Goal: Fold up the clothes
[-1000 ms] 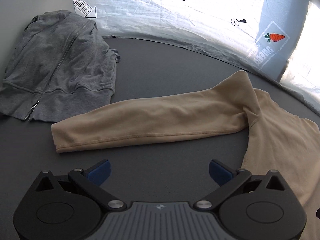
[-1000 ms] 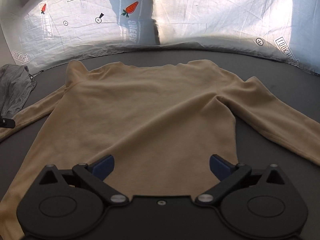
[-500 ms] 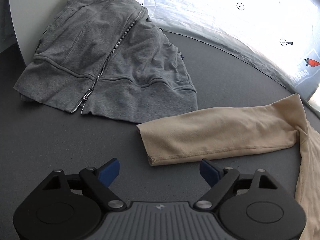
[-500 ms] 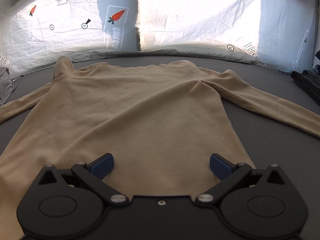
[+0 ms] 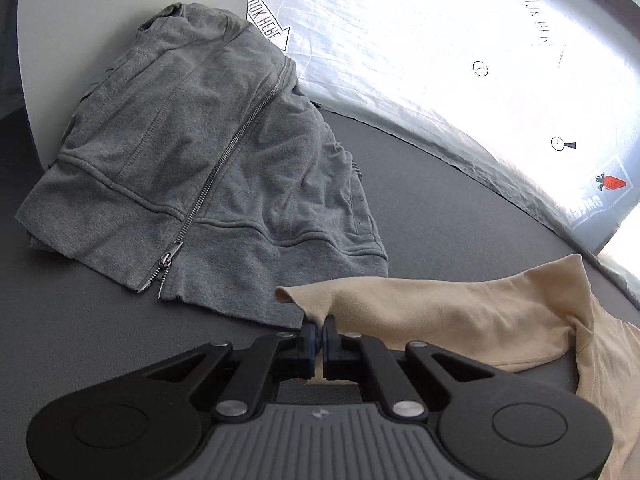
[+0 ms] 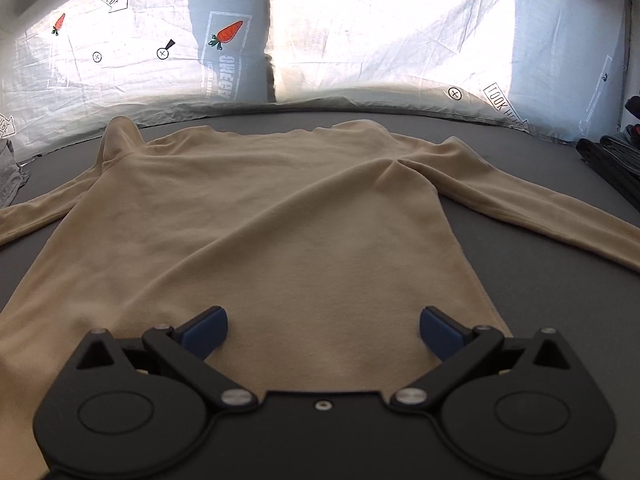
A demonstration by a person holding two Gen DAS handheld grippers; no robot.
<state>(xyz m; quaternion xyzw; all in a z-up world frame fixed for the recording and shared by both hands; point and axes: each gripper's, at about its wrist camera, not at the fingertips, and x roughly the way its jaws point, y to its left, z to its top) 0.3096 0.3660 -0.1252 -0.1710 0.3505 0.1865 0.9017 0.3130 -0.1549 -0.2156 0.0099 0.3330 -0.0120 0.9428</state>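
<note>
On the dark grey table a beige long-sleeved top lies flat, sleeves spread; a grey zip hoodie sits beside its left cuff. The left gripper pinches that cuff, pads pressed together. The right gripper hovers over the hem, its 2 fingers spread.

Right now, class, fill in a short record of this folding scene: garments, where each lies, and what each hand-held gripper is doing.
surface: dark grey table
garment 1: tan top, spread flat, both sleeves out
garment 2: grey hoodie, zipped, folded, beside the tan sleeve's cuff
left hand-held gripper: shut on the tan sleeve near its cuff
right hand-held gripper: open, over the top's lower part, holding nothing
backdrop: white printed sheet
</note>
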